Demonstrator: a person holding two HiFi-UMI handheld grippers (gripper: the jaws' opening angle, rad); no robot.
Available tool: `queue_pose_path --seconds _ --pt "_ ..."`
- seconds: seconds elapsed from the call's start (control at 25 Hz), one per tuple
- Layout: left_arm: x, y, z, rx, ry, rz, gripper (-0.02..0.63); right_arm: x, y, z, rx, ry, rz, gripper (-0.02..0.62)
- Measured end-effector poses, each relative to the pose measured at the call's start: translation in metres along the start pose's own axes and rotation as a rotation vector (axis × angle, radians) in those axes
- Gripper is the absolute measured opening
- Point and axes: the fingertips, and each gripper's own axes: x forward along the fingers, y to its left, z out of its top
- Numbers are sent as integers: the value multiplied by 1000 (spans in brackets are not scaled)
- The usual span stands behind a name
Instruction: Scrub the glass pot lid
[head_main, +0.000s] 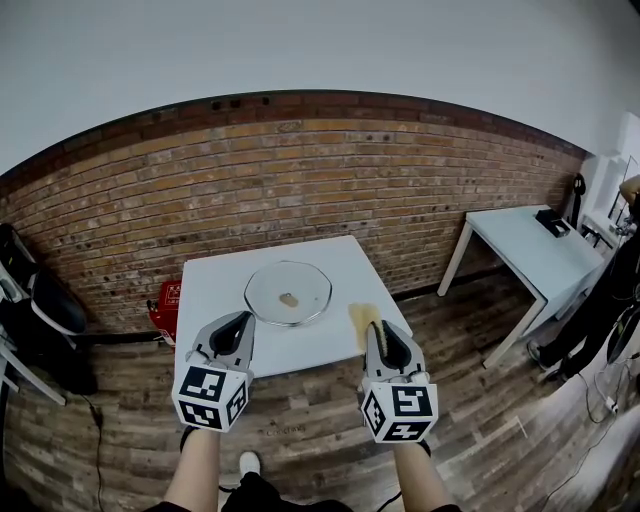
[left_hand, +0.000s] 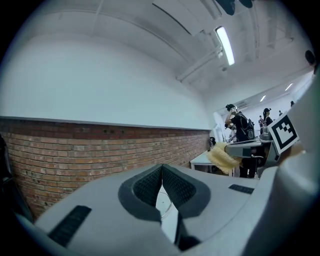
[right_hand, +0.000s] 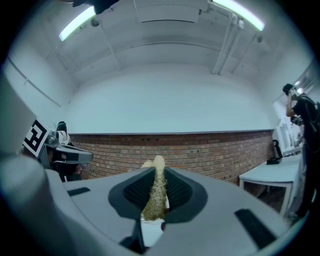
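Holds the left claw (left_hand: 162, 174) pressed together, pads meeting at the tips, nothing caught between. Through the slit lower down, glimpses a curved bit of the glass pot lid (left_hand: 163, 206). Pinches a yellow scrub sponge (right_hand: 156, 192) in the right claw (right_hand: 156, 182), the sponge poking out past the tips.

Hovers with both over the near edge of the white tabletop (head_main: 210, 285). Finds the lid lying flat mid-tabletop, knob up, ahead of and between the two claws, touched by neither, with the sponge near its right rim but apart. Leaves only bare tabletop between claws and lid.

Catches, in the left gripper view alone, the right claw side-on with its sponge, and people (left_hand: 240, 122) far behind. Catches, in the right gripper view alone, the left gripper's marker cube (right_hand: 35, 137) at far left. Gets the whole lid only from the head view.

Backs onto a brick wall (head_main: 300, 170) past the far edge. Has a red box (head_main: 165, 300) on the floor at the left, a second white table (head_main: 520, 250) well apart to the right with a person (head_main: 600, 300) beside it, and open wood floor (head_main: 300, 420) on the near side.
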Motion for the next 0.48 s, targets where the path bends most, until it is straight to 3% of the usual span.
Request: queue_pose_path --seconds 0.24,0.48 --pt "19 2 -5 11 -2 -17 9 15 -7 -5 -2 -4 -5 58" --pt "50 33 -7 -7 -17 -18 9 52 -7 -6 -24 -5 -16 58"
